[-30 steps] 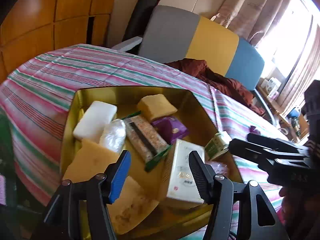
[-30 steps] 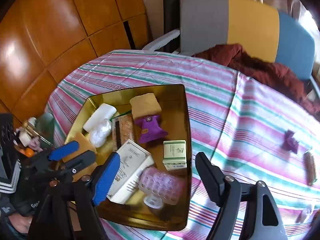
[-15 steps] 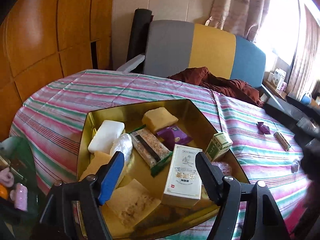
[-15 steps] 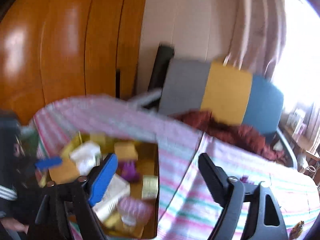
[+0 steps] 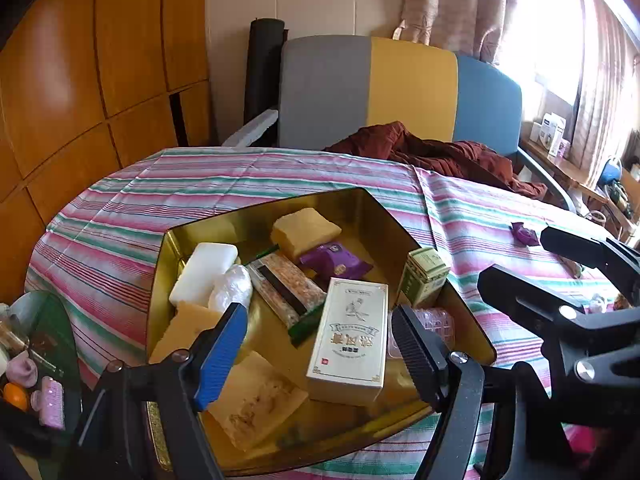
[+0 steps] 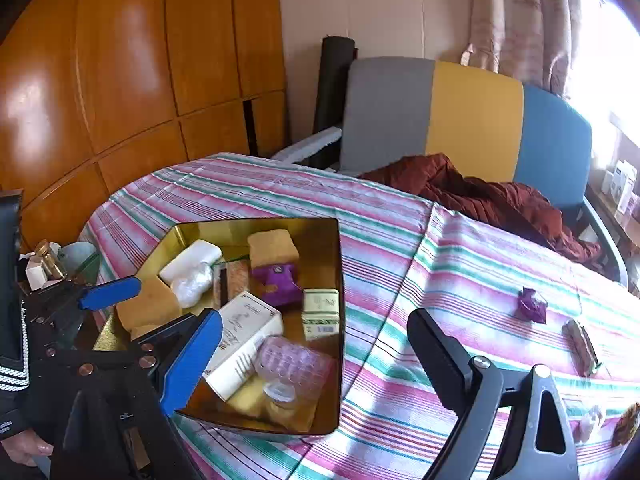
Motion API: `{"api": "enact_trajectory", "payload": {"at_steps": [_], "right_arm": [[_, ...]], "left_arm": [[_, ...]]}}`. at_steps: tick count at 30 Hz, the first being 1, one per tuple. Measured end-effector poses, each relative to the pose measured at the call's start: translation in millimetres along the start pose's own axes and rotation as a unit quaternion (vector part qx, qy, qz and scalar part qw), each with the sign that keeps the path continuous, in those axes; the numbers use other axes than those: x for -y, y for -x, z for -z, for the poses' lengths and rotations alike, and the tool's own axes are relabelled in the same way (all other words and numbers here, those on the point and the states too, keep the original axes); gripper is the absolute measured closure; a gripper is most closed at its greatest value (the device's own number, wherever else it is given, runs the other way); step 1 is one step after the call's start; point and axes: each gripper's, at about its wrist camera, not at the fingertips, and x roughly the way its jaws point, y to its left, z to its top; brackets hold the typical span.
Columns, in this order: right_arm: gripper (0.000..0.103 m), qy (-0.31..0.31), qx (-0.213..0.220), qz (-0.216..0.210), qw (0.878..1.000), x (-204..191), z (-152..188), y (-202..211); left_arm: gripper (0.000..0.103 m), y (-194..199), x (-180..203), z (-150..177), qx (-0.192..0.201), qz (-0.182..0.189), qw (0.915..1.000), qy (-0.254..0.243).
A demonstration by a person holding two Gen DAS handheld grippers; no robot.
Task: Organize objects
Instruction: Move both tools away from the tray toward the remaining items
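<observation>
A gold tray (image 5: 168,264) (image 6: 340,264) on the striped table holds a white box (image 5: 352,336) (image 6: 244,332), a small green box (image 5: 424,276), a purple packet (image 5: 332,262), yellow sponges, a white bar and pink rollers (image 6: 292,360). My left gripper (image 5: 320,344) hovers open over the tray's near side; the white box lies flat below it, and the pads stay apart from it. My right gripper (image 6: 316,356) hangs over the tray's right rim, its jaws wide and closing with nothing between them. A purple wrapper (image 6: 532,304) and a snack bar (image 6: 580,344) lie on the cloth to the right.
A grey, yellow and blue sofa (image 6: 472,120) with a red-brown cloth (image 6: 480,196) stands behind the table. Wooden panels (image 6: 120,80) line the left wall. A low side shelf (image 5: 32,352) with small items sits left of the table. A hand (image 6: 24,448) shows at lower left.
The left jaws have spread and let go of the white box, which now lies flat in the tray. The right gripper opened wider and swung right, off the tray, toward the cloth.
</observation>
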Motion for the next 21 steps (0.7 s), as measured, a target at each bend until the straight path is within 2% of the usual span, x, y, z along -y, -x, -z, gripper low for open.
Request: {"api": "enact_trajectory", "payload": {"at_steps": [10,21], "right_arm": [[0.008,-0.024,-0.02,0.02,0.999,24.3,16.4,-2.6],[0.008,-0.059,-0.052,0.061,0.995,69.2,44.9,-1.5]], "left_arm": [[0.025,-0.5,8.2,0.3,-0.002,-0.002,0.9999,-0.01],[0.025,-1.7,27.9,1.4,-0.009,0.008,0.9992,-0.038]]}}
